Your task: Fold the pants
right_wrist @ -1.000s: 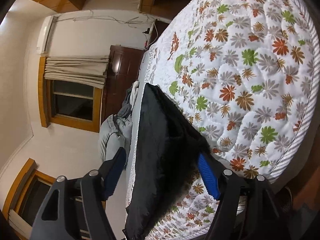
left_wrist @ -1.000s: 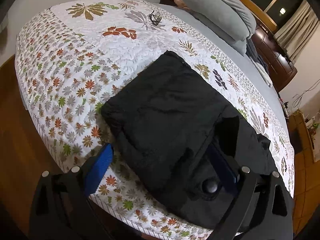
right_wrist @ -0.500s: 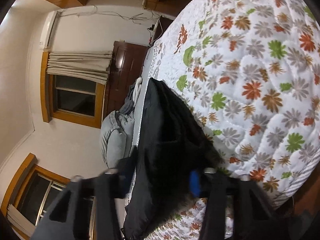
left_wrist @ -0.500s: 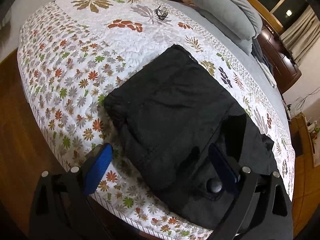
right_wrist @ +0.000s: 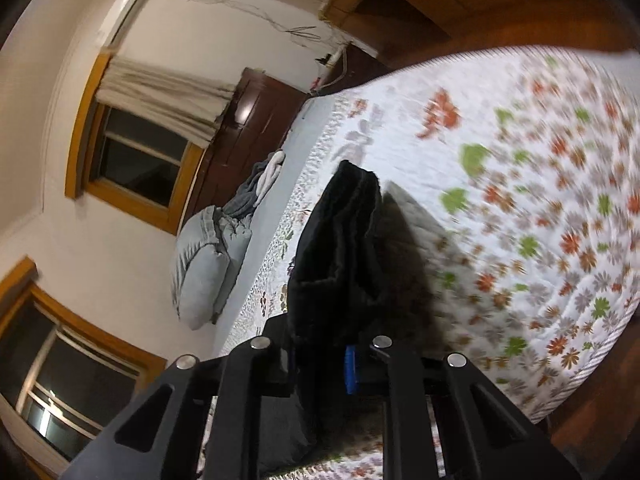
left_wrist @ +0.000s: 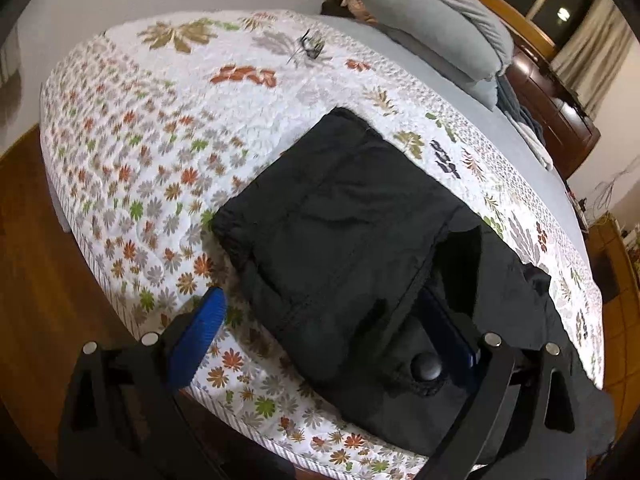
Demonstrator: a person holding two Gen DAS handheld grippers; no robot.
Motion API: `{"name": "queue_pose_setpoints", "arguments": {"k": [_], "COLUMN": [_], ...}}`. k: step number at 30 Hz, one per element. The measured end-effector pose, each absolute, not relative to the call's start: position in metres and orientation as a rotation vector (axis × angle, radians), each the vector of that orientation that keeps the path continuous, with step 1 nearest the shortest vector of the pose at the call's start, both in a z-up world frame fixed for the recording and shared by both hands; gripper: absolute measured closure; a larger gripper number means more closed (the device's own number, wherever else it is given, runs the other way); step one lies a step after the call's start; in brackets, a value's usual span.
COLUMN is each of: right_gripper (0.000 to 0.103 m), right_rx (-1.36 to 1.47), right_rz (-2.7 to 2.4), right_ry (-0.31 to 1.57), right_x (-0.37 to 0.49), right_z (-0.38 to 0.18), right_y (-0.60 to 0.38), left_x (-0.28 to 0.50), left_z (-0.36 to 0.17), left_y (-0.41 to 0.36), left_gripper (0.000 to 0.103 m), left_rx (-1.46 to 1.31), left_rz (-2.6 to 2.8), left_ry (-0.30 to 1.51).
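Note:
The black pants (left_wrist: pixel 340 220) lie folded on the flowered quilt (left_wrist: pixel 160 140), with the waist button (left_wrist: pixel 427 366) near the bed's front edge. My left gripper (left_wrist: pixel 328 320) hovers open over that waist end. Its left pad is above the quilt and its right pad above the fabric, neither pressing. In the right wrist view my right gripper (right_wrist: pixel 320 360) is closing its jaws on a bunched edge of the pants (right_wrist: pixel 340 248). The black cloth stands up between the pads, raised off the quilt (right_wrist: pixel 540 200).
Grey pillows (left_wrist: pixel 432 36) are piled at the head of the bed, with a dark wooden dresser (left_wrist: pixel 552 112) behind them. A small dark object (left_wrist: pixel 308 46) lies on the far quilt. Wooden floor (left_wrist: pixel 40 280) runs along the bed's left side.
My right gripper went from wide open to closed on the pants' edge, then rose and rolled, pulling the cloth up. The left gripper stayed open and hardly moved.

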State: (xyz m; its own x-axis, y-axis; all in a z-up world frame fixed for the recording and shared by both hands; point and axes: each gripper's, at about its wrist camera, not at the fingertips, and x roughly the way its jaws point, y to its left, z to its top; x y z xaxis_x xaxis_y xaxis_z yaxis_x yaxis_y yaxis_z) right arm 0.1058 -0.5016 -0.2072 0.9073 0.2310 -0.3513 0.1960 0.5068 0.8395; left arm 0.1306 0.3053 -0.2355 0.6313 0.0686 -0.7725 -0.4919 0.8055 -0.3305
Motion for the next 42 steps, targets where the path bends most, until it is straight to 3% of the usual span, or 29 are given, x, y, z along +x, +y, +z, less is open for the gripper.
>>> {"name": "queue_pose_setpoints", "arguments": {"k": [8, 19, 42], "right_gripper": [0.087, 0.087, 0.087], "right_rx": [0.856, 0.704, 0.427], "right_rz": [0.031, 0.062, 0.129], "right_ry": [0.46, 0.472, 0.493], "right_x": [0.124, 0.133, 0.159], "right_z": [-0.134, -0.086, -0.036], "right_y": [-0.456, -0.398, -0.291], "left_x": [0.132, 0.125, 0.126], "left_z": [-0.231, -0.234, -0.234], "left_y": [0.296, 0.304, 0.301], "left_gripper": [0.007, 0.007, 0.006], "left_rx": [-0.505, -0.559, -0.567], "left_rz": [0.316, 0.29, 0.257], "left_ry": [0.822, 0.807, 0.811]}}
